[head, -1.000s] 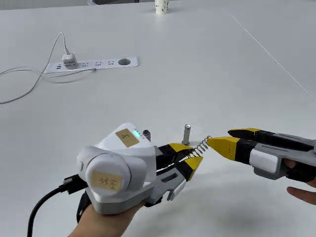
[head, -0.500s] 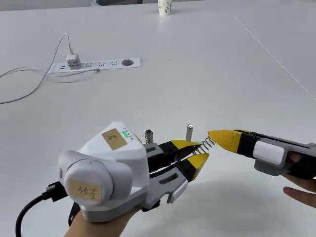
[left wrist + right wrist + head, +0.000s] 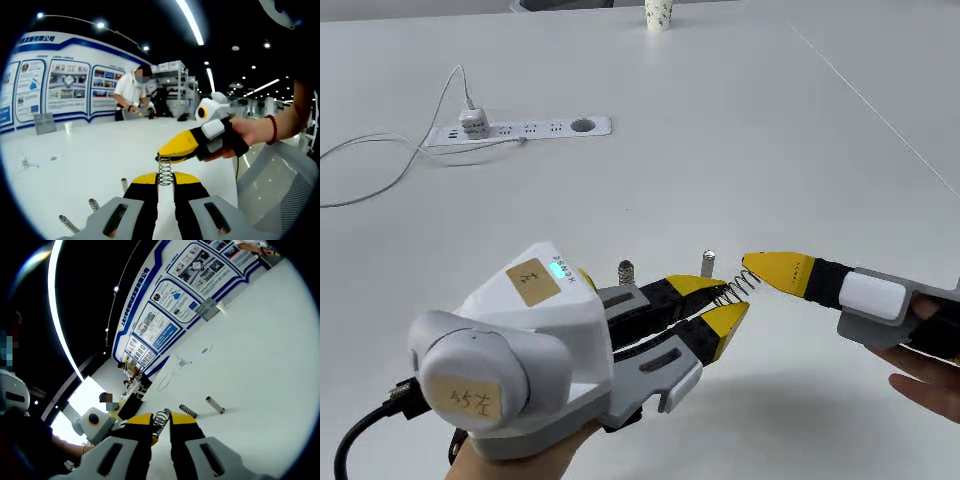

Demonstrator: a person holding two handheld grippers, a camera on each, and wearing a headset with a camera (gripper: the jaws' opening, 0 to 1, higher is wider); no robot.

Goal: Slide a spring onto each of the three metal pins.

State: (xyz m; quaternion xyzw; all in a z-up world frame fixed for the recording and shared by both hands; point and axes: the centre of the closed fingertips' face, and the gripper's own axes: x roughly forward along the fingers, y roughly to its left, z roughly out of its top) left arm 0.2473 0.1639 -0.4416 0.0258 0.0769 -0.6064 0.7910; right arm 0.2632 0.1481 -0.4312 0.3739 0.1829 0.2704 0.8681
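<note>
Spring (image 3: 739, 286) bridged both grippers, just near of bare pin (image 3: 708, 262); right gripper (image 3: 752, 266) pinched shut on its right end; left gripper (image 3: 720, 303) jaws narrowly apart around other end, grip unclear; sprung pin (image 3: 626, 270) half hidden behind left gripper.

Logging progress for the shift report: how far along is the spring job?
Done: two pins wear springs. In hand: a third spring is held at the left claw, its other end at the right claw. Left: the bare pin awaits it.
</note>
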